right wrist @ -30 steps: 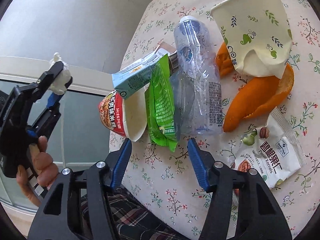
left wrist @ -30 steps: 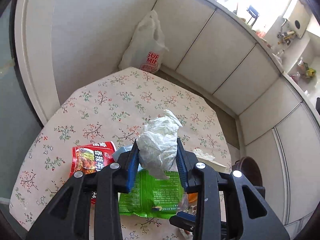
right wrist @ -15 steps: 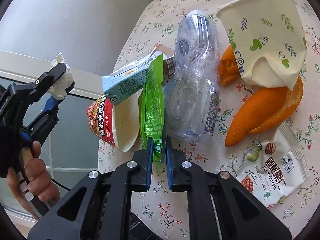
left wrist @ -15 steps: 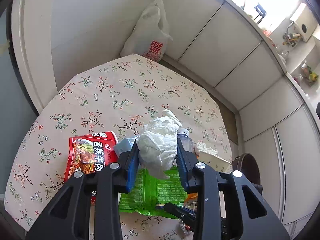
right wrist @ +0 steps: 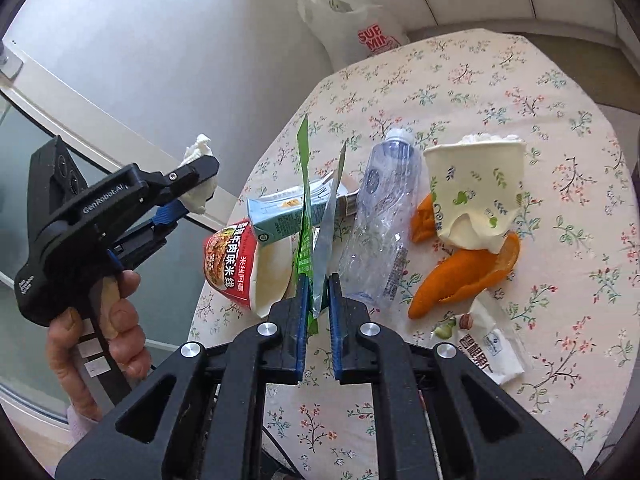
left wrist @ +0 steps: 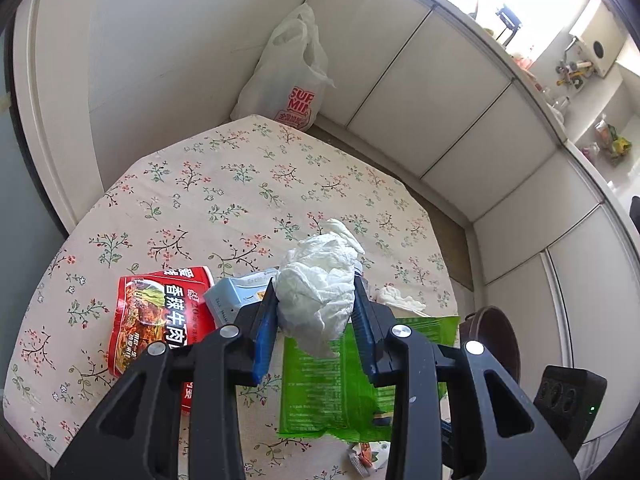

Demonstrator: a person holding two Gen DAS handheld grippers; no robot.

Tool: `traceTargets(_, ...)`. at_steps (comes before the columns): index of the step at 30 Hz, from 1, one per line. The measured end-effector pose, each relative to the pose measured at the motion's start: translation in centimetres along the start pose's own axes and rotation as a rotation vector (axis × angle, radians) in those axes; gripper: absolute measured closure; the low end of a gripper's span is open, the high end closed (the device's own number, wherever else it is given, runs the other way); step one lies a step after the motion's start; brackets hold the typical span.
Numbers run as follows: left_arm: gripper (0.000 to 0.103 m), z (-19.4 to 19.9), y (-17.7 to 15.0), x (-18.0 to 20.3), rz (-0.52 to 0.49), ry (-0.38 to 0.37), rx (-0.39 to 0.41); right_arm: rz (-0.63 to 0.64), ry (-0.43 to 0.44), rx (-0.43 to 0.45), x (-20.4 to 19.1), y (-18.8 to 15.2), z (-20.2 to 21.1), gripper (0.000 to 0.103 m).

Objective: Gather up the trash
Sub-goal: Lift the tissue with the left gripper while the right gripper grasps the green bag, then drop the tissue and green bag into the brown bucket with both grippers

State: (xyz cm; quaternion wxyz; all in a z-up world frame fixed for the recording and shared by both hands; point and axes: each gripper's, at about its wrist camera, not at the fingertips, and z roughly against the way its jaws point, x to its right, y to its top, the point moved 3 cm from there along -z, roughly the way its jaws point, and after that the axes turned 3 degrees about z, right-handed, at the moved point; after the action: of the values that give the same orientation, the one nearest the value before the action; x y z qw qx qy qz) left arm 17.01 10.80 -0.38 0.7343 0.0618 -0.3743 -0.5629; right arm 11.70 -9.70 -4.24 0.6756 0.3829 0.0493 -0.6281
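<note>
Tissue (right wrist: 490, 139) inside torn paper cup (right wrist: 476, 184)

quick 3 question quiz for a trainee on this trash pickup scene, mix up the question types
1. True or false: the left claw is shut on a crumpled white tissue.
2. What does the right claw grip? A) clear plastic bottle B) green wrapper C) orange peel
3. Fill in: the paper cup lies tipped over against the orange ____.

Key:
1. True.
2. B, the green wrapper; the clear plastic bottle lies on the table.
3. Peel: the orange peel lies partly under the cup.
</note>
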Motion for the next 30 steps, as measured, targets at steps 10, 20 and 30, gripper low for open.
traceTargets(10,0.069,-0.3,-0.5,1.3,-0.015,-0.015,0.003,-0.003,-0.098,0.183,2.1,1.5,6.1,0.094)
traceTargets(20,0.069,-0.9,-0.8,2.1,-0.034,-0.023,-0.001,-0.054,-0.285,0.440,6.7,3.4,15.7,0.094)
traceTargets(30,0.069,-2.2,-1.7,3.9,-0.072,-0.028,-0.022,-0.166,-0.564,0.559,14.6,3.1,22.6,0.094)
